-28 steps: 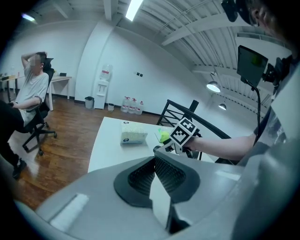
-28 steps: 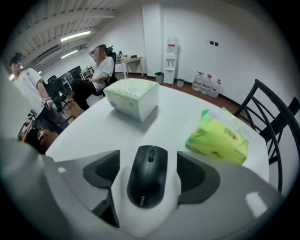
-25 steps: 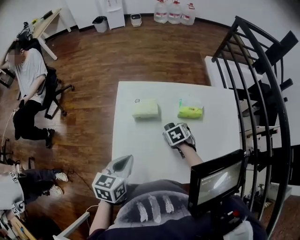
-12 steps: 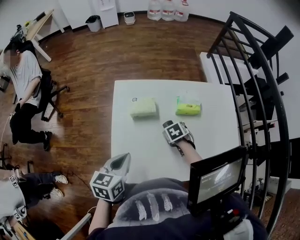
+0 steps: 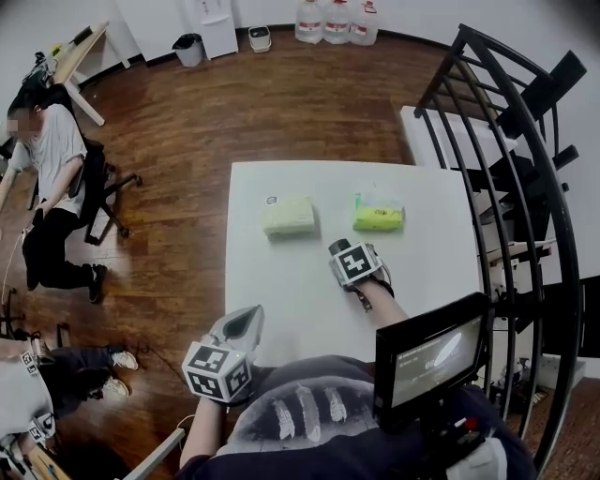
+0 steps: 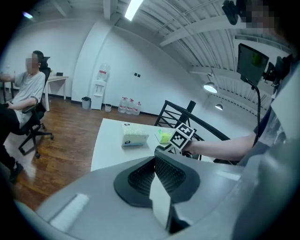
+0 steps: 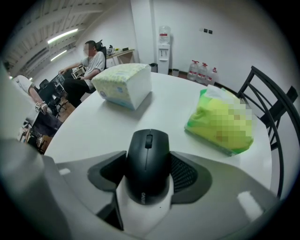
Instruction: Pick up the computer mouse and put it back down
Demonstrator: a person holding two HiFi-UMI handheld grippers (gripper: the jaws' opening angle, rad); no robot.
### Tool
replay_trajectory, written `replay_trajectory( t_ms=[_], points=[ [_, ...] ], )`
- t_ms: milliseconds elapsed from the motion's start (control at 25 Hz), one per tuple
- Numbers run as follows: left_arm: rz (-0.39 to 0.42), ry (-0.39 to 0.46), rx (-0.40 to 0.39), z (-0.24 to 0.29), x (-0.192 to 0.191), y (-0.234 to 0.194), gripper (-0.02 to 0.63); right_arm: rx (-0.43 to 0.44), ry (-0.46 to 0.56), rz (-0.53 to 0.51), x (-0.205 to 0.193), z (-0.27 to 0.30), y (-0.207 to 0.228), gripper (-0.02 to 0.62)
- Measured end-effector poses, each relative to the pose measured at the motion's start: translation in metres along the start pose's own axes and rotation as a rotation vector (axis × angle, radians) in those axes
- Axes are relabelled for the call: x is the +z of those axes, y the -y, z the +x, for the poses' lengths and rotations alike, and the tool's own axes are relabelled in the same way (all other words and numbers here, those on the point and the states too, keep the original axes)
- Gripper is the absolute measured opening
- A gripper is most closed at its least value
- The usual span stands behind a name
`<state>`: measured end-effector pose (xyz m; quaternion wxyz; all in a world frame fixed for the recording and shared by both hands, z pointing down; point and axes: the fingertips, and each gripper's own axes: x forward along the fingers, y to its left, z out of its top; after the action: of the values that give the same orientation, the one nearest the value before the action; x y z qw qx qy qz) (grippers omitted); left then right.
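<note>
Two soft packs lie toward the far side of the white table (image 5: 281, 291): a pale yellow tissue pack (image 5: 289, 215) to the left and a bright green pack (image 5: 379, 217) to the right. The tabletop is plain, matte and otherwise bare.

The computer mouse (image 7: 146, 164), black with its wheel end pointing away, sits near the table's middle, just nearer than the green pack. It appears to rest on the top. The right gripper (image 5: 343, 253) points steeply down over it. Its jaws have just been closing with the mouse between them, and the dark pads press on the mouse's two flanks.

The left gripper (image 5: 246, 323) is held at the table's near left edge, its jaws closed together on nothing.

Around the table spreads a dark wooden floor (image 5: 187, 141). Beyond the table's far side, large water bottles (image 5: 336, 19) and a bin (image 5: 187, 47) stand against a white wall. A black metal railing (image 5: 525, 141) curves past the table's right side. A seated person (image 5: 52, 178) is well off to its left.
</note>
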<state>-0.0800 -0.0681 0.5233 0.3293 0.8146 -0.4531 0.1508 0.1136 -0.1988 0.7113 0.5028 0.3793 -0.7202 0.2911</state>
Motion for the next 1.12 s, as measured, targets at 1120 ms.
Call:
replay_trajectory(
  t_ms=[1120],
  points=[
    [0.038, 0.057, -0.075, -0.031, -0.012, 0.008, 0.015, -0.004, 0.276, -0.207, 0.046, -0.165, -0.058, 0.296]
  ],
)
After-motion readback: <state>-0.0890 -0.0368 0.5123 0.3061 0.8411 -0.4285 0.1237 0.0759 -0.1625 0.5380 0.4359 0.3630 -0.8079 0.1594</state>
